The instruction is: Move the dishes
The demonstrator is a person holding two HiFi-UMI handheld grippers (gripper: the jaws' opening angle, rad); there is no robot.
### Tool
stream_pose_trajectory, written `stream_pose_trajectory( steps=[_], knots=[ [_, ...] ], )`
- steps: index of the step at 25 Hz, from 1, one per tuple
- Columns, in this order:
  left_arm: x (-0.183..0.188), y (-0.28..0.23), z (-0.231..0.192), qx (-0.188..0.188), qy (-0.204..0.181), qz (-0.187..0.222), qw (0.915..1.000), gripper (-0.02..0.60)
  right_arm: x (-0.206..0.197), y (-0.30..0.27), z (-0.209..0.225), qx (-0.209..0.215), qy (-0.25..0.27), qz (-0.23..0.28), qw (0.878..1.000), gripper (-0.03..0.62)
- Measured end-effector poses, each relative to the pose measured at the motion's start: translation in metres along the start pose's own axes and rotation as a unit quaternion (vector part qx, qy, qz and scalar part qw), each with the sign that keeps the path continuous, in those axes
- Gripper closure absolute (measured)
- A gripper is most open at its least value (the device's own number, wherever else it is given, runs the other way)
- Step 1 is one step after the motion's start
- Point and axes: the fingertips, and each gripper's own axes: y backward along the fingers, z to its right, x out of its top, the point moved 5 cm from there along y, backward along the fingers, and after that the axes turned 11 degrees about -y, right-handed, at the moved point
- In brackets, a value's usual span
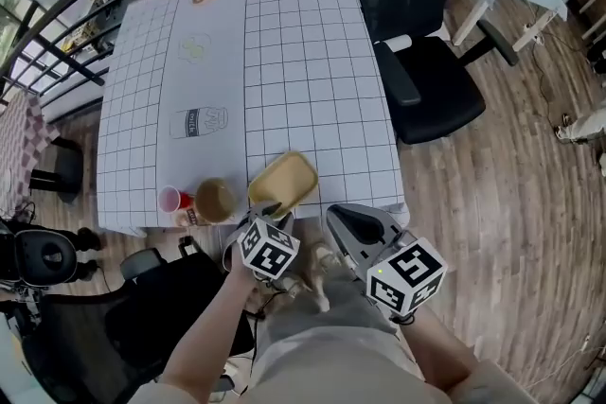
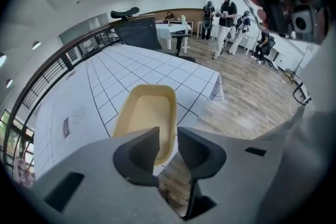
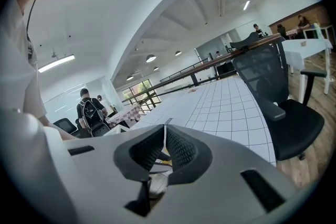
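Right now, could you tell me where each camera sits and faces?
Head view: on the person's head, steeply down at table and yellow dish; shows forearms, left gripper, right gripper.
Left gripper view: on that gripper, down past open jaws at the dish; torso at right.
Right gripper view: on that gripper, near level toward the office chair; shut jaws, shirt at left.
Shared: head and left gripper views show the dish.
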Motion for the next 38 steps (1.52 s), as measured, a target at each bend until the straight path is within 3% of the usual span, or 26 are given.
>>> stream_pose_trajectory(
  steps=[6, 13, 19, 25, 30, 38],
  knots=[
    [0.001, 0.058, -0.016, 0.031, 0.061, 0.06, 0.9959, 0.469, 0.013, -0.01, -0.016, 0.012, 0.029, 0.0, 1.0, 0.568],
    [0.005, 0.143, -0.037, 0.099, 0.113, 0.159, 0.9758, 0.503, 0.045, -0.019, -0.05, 0.039, 0.082, 0.005, 0.996, 0.568],
    [0.018, 0.213, -0.067, 0.166, 0.153, 0.228, 0.9471, 0.549, 0.088, -0.029, -0.083, 0.077, 0.125, 0.01, 0.989, 0.568],
    [0.001, 0.27, -0.035, 0.244, 0.129, 0.296, 0.9144, 0.557, 0.065, -0.014, -0.13, 0.152, 0.203, 0.053, 0.966, 0.568],
    [0.001, 0.345, -0.038, 0.279, 0.14, 0.32, 0.8944, 0.56, 0.096, -0.01, -0.196, 0.185, 0.241, 0.051, 0.952, 0.568],
    [-0.025, 0.407, -0.014, 0.336, 0.166, 0.347, 0.8596, 0.566, 0.088, -0.009, -0.259, 0.268, 0.274, 0.054, 0.922, 0.568]
  ],
)
